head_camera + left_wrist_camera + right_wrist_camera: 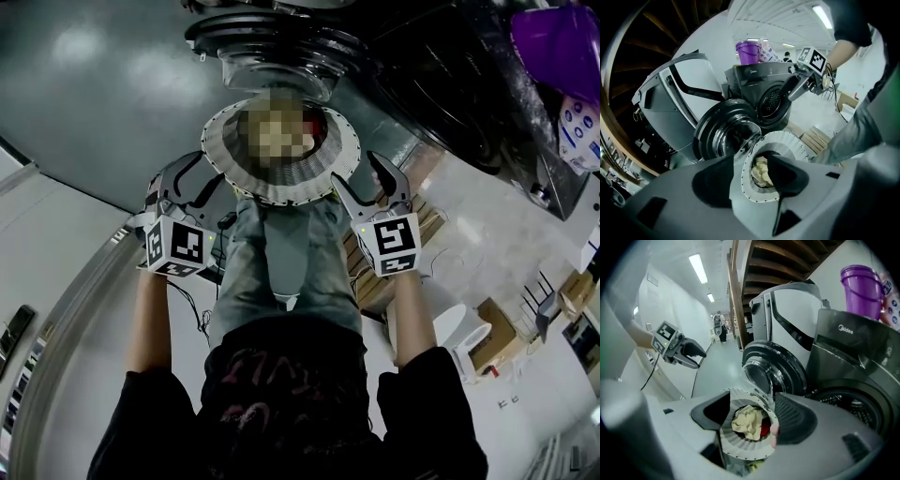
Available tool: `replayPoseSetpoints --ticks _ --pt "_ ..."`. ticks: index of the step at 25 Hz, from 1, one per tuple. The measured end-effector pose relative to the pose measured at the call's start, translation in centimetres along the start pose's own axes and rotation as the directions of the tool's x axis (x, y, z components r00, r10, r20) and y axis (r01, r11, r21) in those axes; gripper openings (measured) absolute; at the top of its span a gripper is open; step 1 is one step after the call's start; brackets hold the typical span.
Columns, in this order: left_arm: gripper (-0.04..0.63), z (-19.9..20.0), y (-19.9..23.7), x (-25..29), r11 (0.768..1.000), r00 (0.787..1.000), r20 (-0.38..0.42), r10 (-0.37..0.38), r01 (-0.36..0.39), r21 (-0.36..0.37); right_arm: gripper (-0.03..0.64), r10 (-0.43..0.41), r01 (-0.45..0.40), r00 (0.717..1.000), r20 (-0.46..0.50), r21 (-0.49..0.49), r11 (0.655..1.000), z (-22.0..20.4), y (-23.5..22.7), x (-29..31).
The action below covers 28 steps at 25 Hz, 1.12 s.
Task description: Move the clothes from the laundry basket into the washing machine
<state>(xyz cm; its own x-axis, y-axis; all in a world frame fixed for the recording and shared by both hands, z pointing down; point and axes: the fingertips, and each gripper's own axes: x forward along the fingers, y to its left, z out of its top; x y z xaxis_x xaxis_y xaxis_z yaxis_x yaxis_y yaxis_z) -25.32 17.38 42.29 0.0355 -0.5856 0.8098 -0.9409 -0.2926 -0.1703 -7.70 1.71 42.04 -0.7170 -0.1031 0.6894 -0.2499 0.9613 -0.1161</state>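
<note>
**Basket, washer and two hand-held grippers: stock at this moment**

- Round white ribbed laundry basket [281,192]: sits close before the washer's open door, in front of the person's grey trouser legs [281,253].
- Clothes: a crumpled cream cloth [745,423] and a red cloth [765,427] beside it, both inside the basket.
- Left hand-held gripper [208,176]: at the basket's left rim, released, jaws parted with the basket's mouth showing between them.
- Right hand-held gripper [361,173]: at the right rim, likewise released and clasping nothing.
- Dark front-loading washing machine [853,348]: its round glass door [768,369] is swung wide.
- Purple plastic bucket [860,289]: on top of the machine.
</note>
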Motion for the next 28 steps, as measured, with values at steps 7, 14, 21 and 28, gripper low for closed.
replayPoseSetpoints --ticks 7,14,21,28 --pt "0.229 -4.2 -1.6 5.4 0.998 0.996 -0.07 -0.054 0.056 0.025 0.309 0.091 -0.094 0.994 -0.068 -0.048 0.994 -4.5 1.6 5.5" --pt "0.233 -8.4 -3.0 12.2 0.995 0.988 -0.125 -0.089 0.093 0.021 0.311 0.114 -0.137 0.977 -0.178 -0.121 0.983 -10.3 1.8 12.8" --pt "0.237 -11.6 -5.8 19.0 0.981 0.972 -0.165 -0.164 0.178 0.071 0.319 0.151 -0.201 0.952 -0.267 -0.17 0.965 -16.5 2.1 18.0" --pt "0.264 -14.3 -6.9 25.7 0.972 0.954 -0.237 -0.185 0.213 0.102 0.33 0.181 -0.252 0.929 -0.322 -0.195 0.948 -21.3 2.4 22.9"
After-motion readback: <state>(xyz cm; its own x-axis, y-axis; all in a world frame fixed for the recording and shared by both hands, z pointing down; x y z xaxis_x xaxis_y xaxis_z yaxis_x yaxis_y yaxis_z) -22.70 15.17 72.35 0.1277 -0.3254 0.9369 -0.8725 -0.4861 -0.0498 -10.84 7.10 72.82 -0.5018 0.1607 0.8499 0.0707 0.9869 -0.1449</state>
